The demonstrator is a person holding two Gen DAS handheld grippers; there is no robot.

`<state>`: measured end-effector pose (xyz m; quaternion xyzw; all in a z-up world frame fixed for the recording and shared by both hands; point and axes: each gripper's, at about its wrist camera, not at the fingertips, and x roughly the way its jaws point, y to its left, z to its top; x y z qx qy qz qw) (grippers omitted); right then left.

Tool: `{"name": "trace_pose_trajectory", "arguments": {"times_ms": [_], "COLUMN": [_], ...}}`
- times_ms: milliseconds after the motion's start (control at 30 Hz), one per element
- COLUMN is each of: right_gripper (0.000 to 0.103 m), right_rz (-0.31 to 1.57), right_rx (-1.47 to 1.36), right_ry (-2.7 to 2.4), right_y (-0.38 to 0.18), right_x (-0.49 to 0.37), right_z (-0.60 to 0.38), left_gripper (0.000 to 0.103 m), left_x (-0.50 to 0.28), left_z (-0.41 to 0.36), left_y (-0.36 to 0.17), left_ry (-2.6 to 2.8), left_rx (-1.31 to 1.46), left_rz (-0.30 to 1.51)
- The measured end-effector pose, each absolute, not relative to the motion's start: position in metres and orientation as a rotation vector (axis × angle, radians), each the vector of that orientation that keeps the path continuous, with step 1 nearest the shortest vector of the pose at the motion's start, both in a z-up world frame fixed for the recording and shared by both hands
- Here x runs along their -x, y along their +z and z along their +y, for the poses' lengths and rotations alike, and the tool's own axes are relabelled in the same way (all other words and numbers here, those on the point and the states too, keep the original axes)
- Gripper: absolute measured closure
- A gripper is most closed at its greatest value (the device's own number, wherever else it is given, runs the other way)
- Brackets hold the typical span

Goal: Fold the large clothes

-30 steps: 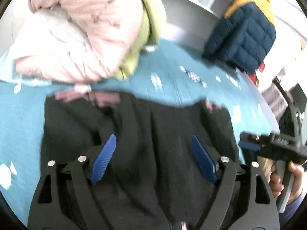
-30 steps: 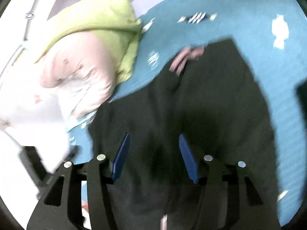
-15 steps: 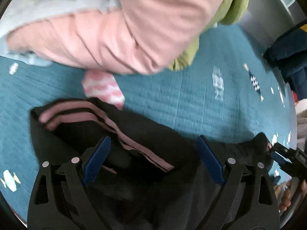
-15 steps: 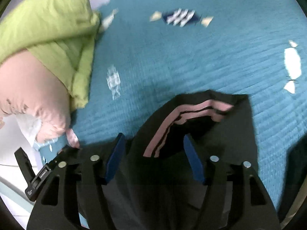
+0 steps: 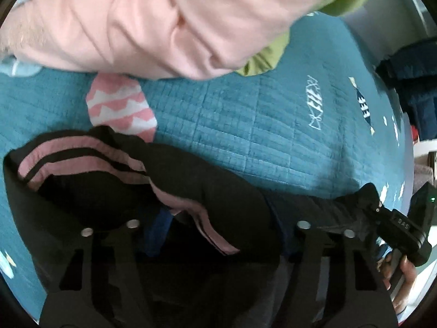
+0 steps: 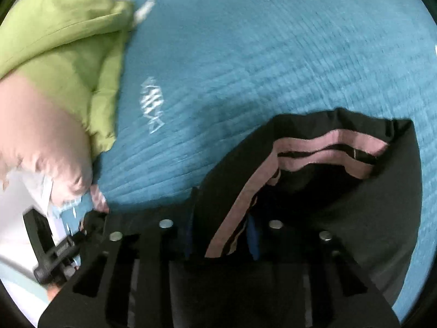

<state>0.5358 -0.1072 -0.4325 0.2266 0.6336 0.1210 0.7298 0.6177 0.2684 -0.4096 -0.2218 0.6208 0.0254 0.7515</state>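
The black garment (image 5: 207, 191) with pink stripes is lying on the teal quilt (image 5: 259, 125), its folded edge running from the left gripper (image 5: 218, 235) across to the right gripper (image 6: 221, 235); both grippers' jaws are closing over cloth between them.

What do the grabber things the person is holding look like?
Each one is a black plastic frame with cut-out slots and round silver bolt heads. The left gripper and right gripper both have bright blue pads on their fingers. Seen from the left wrist camera, the right one also shows a chunky black body with small white lettering.
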Motion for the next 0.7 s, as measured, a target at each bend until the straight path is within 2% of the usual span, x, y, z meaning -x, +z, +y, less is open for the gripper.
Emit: {"name": "trace_pose_trajectory", "arguments": {"times_ms": [200, 400, 567, 700], "right_gripper": [0.081, 0.082, 0.082, 0.082], "right_rz": [1.272, 1.155, 1.057, 1.003], "right_rx": [-0.527, -0.533, -0.532, -0.559], "right_ry": [0.357, 0.448, 0.511, 0.539], "right_y": [-0.393, -0.332, -0.284, -0.266], "right_x": [-0.502, -0.447, -0.378, -0.313], "right_z": [-0.114, -0.119, -0.131, -0.148], "left_gripper": [0.058, 0.06, 0.06, 0.06], "left_x": [-0.588, -0.528, -0.445, -0.378], "left_z": [0.261, 0.257, 0.243, 0.235], "left_y": [-0.369, -0.309, -0.261, -0.243], "left_ry": [0.024, -0.034, -0.079, -0.106], "left_rx": [0.449, 0.439, 0.429, 0.444], "left_rz": [1.244, 1.104, 0.96, 0.884]}}
